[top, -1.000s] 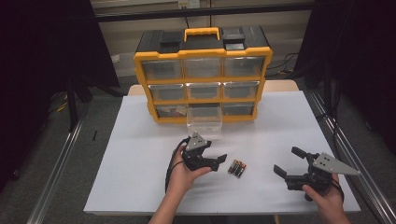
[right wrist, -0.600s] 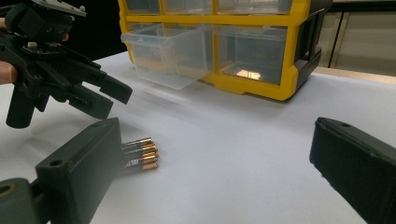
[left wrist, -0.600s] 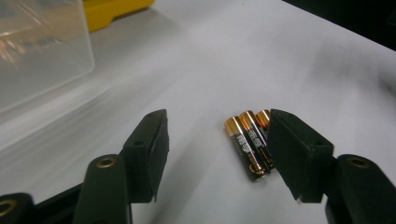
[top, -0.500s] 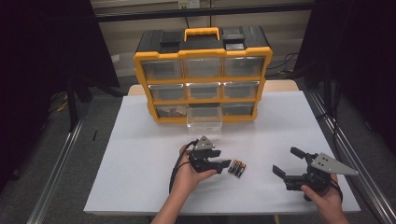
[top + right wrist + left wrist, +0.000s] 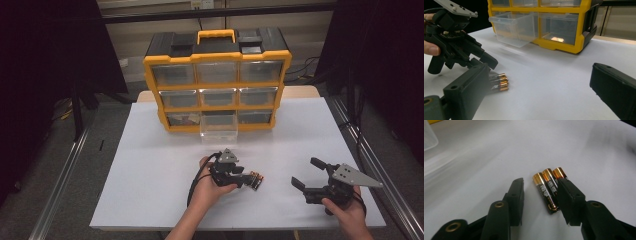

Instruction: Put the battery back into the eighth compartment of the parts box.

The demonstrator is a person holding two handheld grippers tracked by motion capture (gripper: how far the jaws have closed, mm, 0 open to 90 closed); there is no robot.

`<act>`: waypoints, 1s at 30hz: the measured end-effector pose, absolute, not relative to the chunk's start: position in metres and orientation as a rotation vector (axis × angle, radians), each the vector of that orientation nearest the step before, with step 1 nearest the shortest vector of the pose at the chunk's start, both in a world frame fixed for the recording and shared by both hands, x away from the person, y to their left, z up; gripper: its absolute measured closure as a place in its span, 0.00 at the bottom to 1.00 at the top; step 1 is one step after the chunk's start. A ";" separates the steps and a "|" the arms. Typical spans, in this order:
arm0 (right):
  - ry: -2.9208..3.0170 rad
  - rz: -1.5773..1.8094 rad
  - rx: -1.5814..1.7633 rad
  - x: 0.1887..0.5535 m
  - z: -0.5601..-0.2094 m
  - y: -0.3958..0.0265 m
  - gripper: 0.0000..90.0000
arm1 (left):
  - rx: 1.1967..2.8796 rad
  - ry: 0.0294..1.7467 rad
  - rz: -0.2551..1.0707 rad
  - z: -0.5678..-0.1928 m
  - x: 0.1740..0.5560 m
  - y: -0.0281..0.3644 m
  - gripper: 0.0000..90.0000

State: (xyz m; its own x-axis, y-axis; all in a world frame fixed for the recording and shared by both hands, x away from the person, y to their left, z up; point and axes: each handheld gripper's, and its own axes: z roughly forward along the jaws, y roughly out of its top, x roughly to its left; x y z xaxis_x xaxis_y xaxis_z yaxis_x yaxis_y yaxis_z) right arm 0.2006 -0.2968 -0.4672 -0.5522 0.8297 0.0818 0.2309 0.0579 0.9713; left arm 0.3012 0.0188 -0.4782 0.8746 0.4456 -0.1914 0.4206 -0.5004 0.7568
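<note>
Black-and-gold batteries [image 5: 548, 190] lie on the white table [image 5: 150, 185] near a yellow-and-black organiser [image 5: 217, 55].

Glossy batteries [image 5: 549, 190], matt white table [image 5: 150, 175], clear plastic drawer [image 5: 514, 27].

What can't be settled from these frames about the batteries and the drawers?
- Batteries: in the left gripper view the right jaw of the left hand-held gripper, whose jaws have just been closing, covers part of the third cell, so contact is unclear.
- Battery count: the right gripper view's own left jaw hides their near ends.
- Organizer drawer contents: too small and dim in the high view.
- Open drawer: motion blur in the right gripper view.
</note>
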 end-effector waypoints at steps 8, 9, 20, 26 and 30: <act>1.831 1.524 1.055 0.200 -0.467 -0.297 0.02 | 2.172 0.629 0.059 -0.477 0.302 0.017 0.70; 1.830 1.521 1.054 0.201 -0.467 -0.297 0.02 | 2.176 0.628 0.074 -0.476 0.302 0.017 0.71; 1.834 1.519 1.054 0.200 -0.467 -0.297 0.02 | 2.171 0.641 0.036 -0.479 0.300 0.012 0.69; 1.831 1.519 1.056 0.200 -0.467 -0.298 0.02 | 2.231 0.667 0.092 -0.480 0.301 0.015 0.81; 1.828 1.519 1.059 0.200 -0.467 -0.299 0.02 | 2.255 0.684 0.092 -0.478 0.303 0.022 0.86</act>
State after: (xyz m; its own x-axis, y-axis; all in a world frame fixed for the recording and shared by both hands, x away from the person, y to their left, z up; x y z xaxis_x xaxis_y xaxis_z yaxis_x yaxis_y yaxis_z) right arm 0.1998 -0.2989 -0.4667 -0.5500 0.8313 0.0805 0.2311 0.0589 0.9712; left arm 0.3033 0.0216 -0.4776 0.8536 0.5014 -0.1413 0.4467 -0.5649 0.6938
